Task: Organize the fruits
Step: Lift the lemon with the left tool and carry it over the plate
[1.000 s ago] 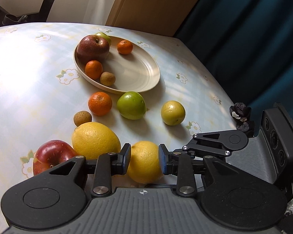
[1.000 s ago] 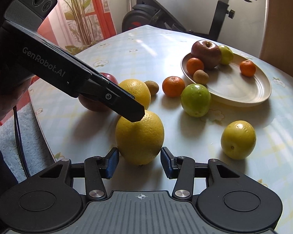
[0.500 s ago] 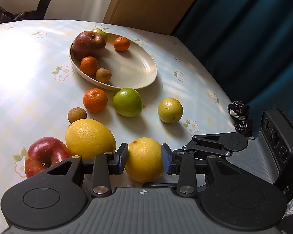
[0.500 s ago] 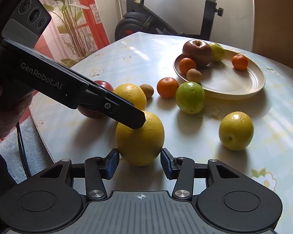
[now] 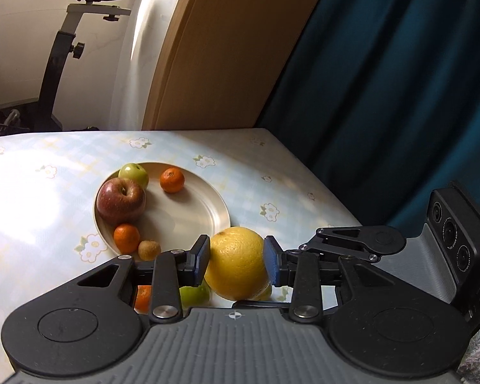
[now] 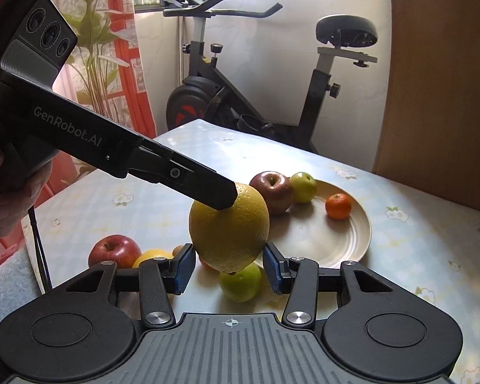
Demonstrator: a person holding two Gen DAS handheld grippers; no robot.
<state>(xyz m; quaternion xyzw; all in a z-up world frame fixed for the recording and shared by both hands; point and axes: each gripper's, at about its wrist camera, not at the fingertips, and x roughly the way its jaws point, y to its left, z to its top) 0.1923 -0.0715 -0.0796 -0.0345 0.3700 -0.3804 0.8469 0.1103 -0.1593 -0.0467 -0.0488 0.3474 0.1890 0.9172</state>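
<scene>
So, our left gripper [image 5: 236, 262] has its two blue pads clamped on either side of the big yellow citrus [image 5: 236, 248], and the fruit hangs up off the table [image 5: 48, 198], just at the near rim of the plate [image 5: 201, 211]. From the right wrist view we see that same gripper coming in from the left as a long black arm, with a person's hand [image 6: 1, 198] wrapped round its handle.

Our right gripper [image 6: 228, 270] sits just under and in front of the fruit. Its pads are spread with the bottom of the citrus between them. We see a sliver of gap on the right pad's side, so it doesn't look like it's squeezing anything.

Out from there, the cream plate holds a red apple [image 5: 121, 204], a small green apple [image 5: 133, 174] touching it behind, one mandarin [image 5: 172, 180] off on its own near the far side, another mandarin [image 5: 126, 238] at the near edge, and a small brown fruit [image 5: 149, 249] right beside that.

Loose on the flowery tablecloth we've got a green apple [image 6: 240, 283] directly below the lifted citrus, a second red apple [image 6: 114, 251] and another yellow citrus [image 6: 150, 256] next to it, half hidden by the right gripper's finger.

Behind the table stand an exercise bike [image 6: 256, 96] and a dark teal curtain [image 5: 384, 96].
</scene>
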